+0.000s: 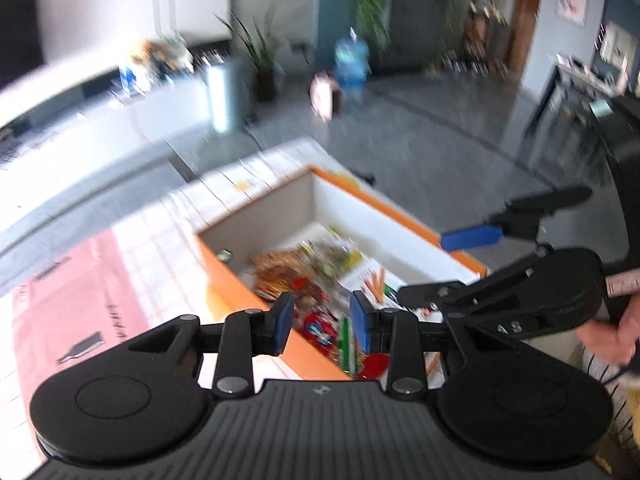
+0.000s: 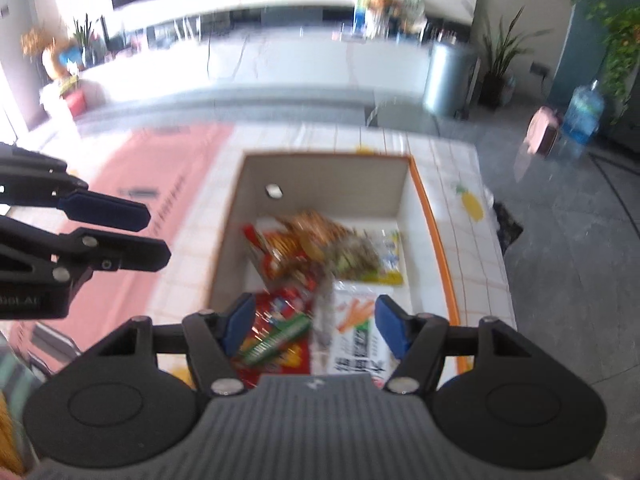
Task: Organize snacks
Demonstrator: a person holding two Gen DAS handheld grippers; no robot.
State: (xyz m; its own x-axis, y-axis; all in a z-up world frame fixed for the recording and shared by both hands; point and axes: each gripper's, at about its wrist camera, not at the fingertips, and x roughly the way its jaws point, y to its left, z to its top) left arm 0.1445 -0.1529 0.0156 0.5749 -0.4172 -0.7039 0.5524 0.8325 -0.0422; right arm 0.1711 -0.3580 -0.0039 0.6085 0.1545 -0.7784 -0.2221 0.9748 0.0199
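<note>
My left gripper (image 1: pixel 322 322) hangs narrowly parted and empty above the orange-rimmed white cardboard box (image 2: pixel 434 216); my right gripper (image 2: pixel 316 326) gapes wider, empty too. The colourful snack packets (image 2: pixel 320 256) lie heaped inside, so a careless dip could snag several together.

Motion blur smears the snack packets (image 2: pixel 320 264) in the box (image 2: pixel 324 176), labels unreadable

Two matte-black handheld grippers, left gripper (image 1: pixel 322 328) and right gripper (image 2: pixel 316 330), with blue pads (image 2: pixel 390 328), silver screws and ribbed bodies.
</note>
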